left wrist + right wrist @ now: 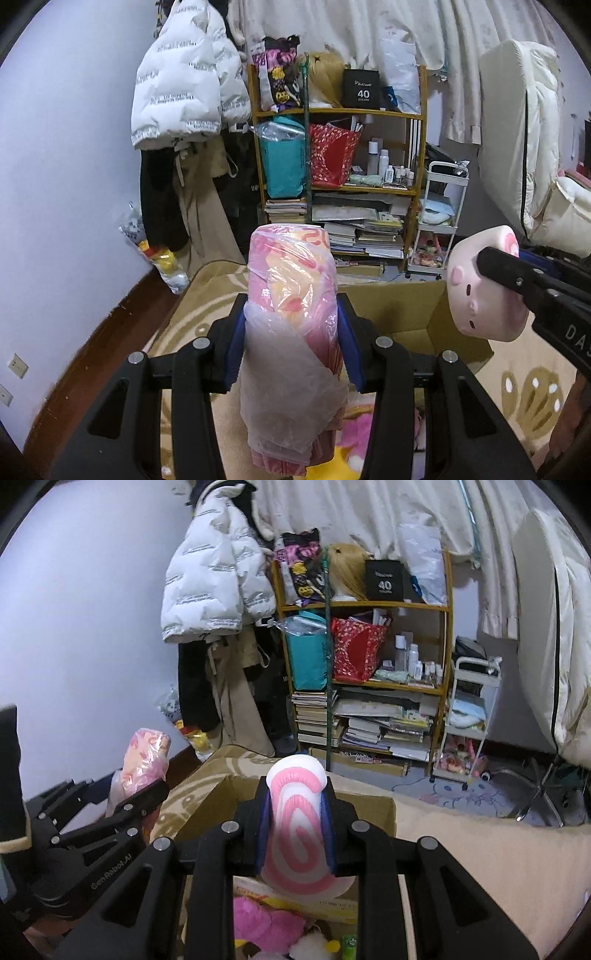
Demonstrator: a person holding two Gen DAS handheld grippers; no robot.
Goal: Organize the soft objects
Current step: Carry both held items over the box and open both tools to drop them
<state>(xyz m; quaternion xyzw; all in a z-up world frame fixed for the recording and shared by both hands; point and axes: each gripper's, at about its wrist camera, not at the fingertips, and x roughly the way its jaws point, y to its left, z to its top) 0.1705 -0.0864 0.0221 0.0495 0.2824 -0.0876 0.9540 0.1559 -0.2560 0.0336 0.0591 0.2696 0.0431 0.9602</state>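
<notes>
My left gripper [291, 332] is shut on a pink and yellow soft roll wrapped in clear plastic [291, 295]; it stands upright between the blue pads, above the left side of an open cardboard box [399, 306]. The roll also shows in the right wrist view [146, 760]. My right gripper [295, 823] is shut on a pink and white swirl plush [299, 834] with a pig face [476, 291], held over the box [369, 808]. Pink and yellow plush toys [266, 923] lie inside the box.
The box sits on a beige patterned rug [207, 295]. A wooden shelf [340, 114] with books, bags and bottles stands behind, a white cart [439, 221] to its right, coats [184, 92] hang at the left. A bag of toys [162, 258] lies by the wall.
</notes>
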